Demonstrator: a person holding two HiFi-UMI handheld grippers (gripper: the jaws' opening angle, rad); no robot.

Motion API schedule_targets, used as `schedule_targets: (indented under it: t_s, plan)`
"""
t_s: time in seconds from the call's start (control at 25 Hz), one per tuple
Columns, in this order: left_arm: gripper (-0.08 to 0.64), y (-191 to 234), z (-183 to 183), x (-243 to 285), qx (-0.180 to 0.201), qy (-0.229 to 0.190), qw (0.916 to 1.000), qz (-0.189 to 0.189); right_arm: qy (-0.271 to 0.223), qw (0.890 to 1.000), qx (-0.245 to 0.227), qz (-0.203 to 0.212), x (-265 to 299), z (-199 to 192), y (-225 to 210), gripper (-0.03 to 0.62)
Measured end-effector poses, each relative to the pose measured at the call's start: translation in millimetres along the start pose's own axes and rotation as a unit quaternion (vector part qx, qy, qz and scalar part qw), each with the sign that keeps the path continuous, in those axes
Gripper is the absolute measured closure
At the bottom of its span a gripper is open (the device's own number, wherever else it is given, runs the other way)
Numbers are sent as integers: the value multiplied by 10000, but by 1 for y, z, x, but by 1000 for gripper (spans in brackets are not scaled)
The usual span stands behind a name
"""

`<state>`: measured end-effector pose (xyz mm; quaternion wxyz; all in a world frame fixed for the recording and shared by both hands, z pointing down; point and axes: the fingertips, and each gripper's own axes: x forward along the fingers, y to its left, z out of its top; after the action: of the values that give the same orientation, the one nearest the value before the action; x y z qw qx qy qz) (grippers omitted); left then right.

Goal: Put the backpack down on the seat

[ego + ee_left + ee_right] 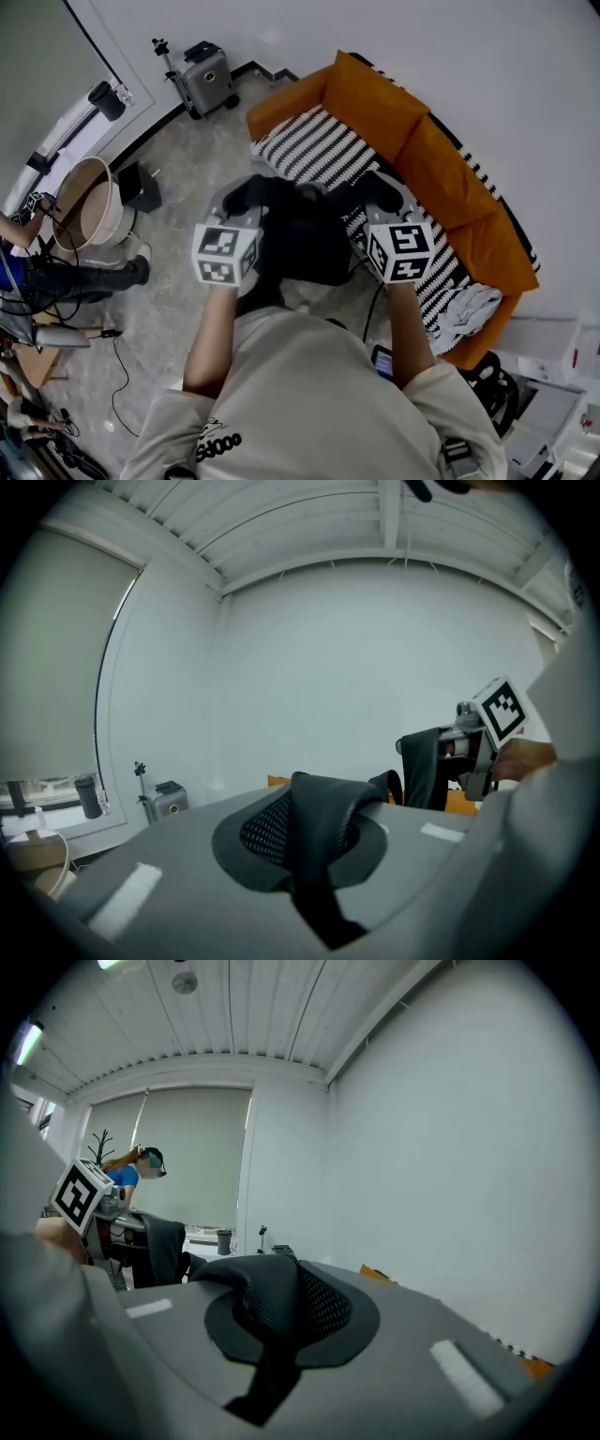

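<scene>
A black backpack (pixel 305 239) hangs between my two grippers, just in front of the orange sofa (pixel 375 103), whose seat is covered by a black-and-white striped blanket (pixel 314 150). My left gripper (pixel 246 197) is shut on one padded mesh shoulder strap (pixel 314 827). My right gripper (pixel 382 192) is shut on the other strap (pixel 281 1307). Each gripper view shows the strap bulging up out of closed grey jaws. In the left gripper view the right gripper (pixel 473 747) shows with its dark strap hanging from it. The pack's lower part is hidden by my arms and body.
A grey cloth (pixel 469 309) lies on the sofa's near end. On the stone floor to the left stand a silver suitcase (pixel 206 77), a round tub (pixel 91 202) and a small black box (pixel 141 187). A person (pixel 56 277) sits at the left edge, with cables nearby.
</scene>
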<state>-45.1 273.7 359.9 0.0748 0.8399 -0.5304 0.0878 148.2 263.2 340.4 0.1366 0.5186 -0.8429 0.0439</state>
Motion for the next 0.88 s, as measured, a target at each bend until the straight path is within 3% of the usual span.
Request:
schedule_targets:
  t_s: [0.36,0.88]
  plan:
    - [540,18,-4,48,-45,88,9999,-41,103,9999,26,-8,43,-3,-23,578]
    - [540,79,11,150,-156,218,9995,-167,202,9998,51,-10,155,17,-59,578]
